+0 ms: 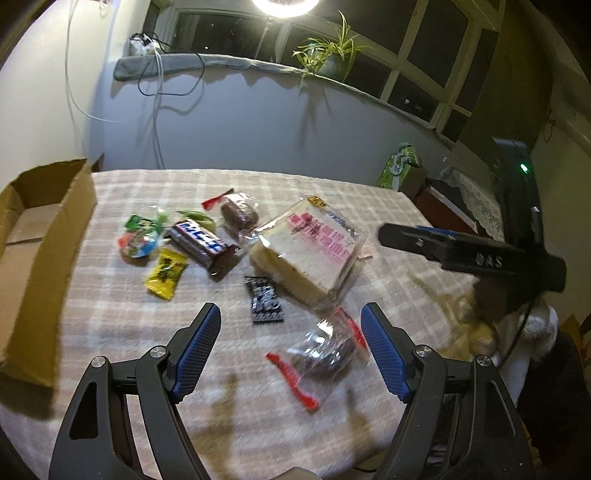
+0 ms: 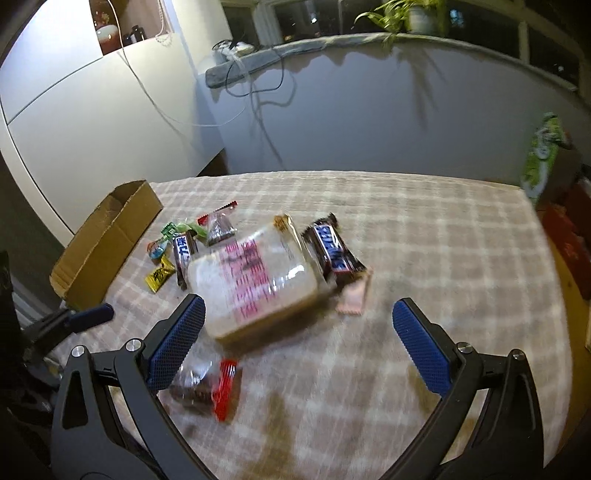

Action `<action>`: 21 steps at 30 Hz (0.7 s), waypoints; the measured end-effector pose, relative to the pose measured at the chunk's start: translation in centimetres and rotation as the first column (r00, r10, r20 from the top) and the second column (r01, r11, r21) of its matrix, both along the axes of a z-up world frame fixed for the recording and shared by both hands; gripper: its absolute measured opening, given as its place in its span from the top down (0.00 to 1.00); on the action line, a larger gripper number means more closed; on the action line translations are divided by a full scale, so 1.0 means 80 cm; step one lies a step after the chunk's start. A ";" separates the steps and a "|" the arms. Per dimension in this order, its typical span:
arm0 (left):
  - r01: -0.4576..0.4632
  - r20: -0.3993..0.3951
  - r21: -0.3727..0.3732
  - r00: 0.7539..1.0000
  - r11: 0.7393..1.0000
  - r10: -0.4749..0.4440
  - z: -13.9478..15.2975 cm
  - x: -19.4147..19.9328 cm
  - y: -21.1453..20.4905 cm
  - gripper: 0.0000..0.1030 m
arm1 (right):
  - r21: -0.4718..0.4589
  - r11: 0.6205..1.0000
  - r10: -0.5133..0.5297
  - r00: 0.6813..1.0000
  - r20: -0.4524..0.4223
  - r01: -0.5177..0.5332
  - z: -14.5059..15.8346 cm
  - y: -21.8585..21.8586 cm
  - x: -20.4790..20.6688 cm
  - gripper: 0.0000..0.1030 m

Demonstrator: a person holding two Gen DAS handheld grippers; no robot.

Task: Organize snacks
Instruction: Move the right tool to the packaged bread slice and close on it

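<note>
Blurred clear red-edged packet (image 1: 320, 352), long axis seemingly diagonal, near wrapped sandwich (image 1: 310, 251).

Motion blurs the clear packet (image 1: 320, 353) between my jaws; the cardboard box (image 1: 40, 258) runs off-frame.

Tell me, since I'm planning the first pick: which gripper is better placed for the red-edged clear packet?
Left, probably: the left gripper, open, already frames the packet; it sits off-centre beside the right gripper's finger.

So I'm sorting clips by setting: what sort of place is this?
Most likely a room in a home at night: a table under a checked cloth, a potted plant on the sill of a dark window, and a cardboard box beside loose snacks.
</note>
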State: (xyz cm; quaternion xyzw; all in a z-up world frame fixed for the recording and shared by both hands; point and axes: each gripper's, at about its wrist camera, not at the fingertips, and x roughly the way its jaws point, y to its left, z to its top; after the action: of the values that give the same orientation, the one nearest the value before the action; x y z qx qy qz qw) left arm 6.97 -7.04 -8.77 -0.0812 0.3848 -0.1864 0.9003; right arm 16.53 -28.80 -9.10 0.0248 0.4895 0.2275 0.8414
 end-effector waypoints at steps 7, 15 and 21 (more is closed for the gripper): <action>0.014 -0.047 -0.054 0.999 0.998 -0.016 -0.015 0.023 -0.014 0.24 | 0.043 0.996 0.075 0.995 -0.062 -0.072 -0.021 0.014 0.049 0.00; 0.013 -0.071 -0.087 0.997 0.996 -0.019 -0.026 0.045 -0.021 0.26 | 0.066 0.986 0.161 0.980 -0.114 -0.154 -0.043 0.038 0.074 0.00; 0.015 -0.075 -0.109 0.997 0.994 -0.024 -0.026 0.050 -0.028 0.28 | 0.097 0.979 0.195 0.969 -0.152 -0.182 -0.054 0.046 0.078 0.00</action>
State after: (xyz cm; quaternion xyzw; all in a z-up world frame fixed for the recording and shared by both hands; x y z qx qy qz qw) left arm 10.97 -9.31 -10.87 -0.1330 0.4090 -0.2125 0.8774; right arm 22.78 -25.11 -13.46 0.0311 0.5461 0.3235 0.7721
